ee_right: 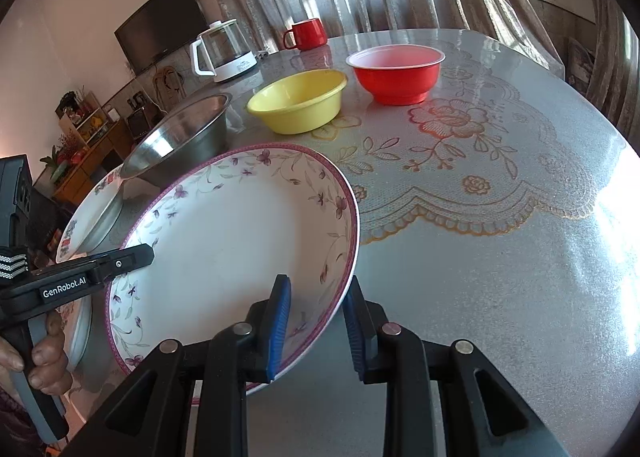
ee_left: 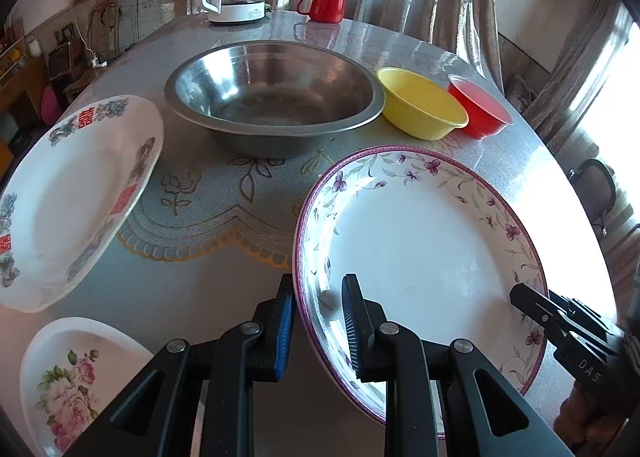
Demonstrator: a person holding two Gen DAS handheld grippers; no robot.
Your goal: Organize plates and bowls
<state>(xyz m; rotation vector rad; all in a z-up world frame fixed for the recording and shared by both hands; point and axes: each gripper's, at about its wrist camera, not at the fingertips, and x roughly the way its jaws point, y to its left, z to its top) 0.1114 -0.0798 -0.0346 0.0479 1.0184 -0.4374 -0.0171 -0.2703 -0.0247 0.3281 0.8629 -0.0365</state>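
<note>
My left gripper (ee_left: 319,321) and right gripper (ee_right: 316,327) each clench opposite rims of the purple-flowered plate (ee_left: 420,249), held tilted over the table's (ee_right: 500,257) near edge, presumably for stacking.

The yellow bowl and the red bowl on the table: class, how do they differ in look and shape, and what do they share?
The yellow bowl is wide and shallow; the red bowl is narrower and deeper, standing on a small foot. The yellow bowl is yellow inside and out; the red bowl has a paler, pinkish inside and a whitish rim. The yellow bowl sits next to the steel basin; the red bowl sits beyond it. Both stand upright, empty, on the table.
</note>
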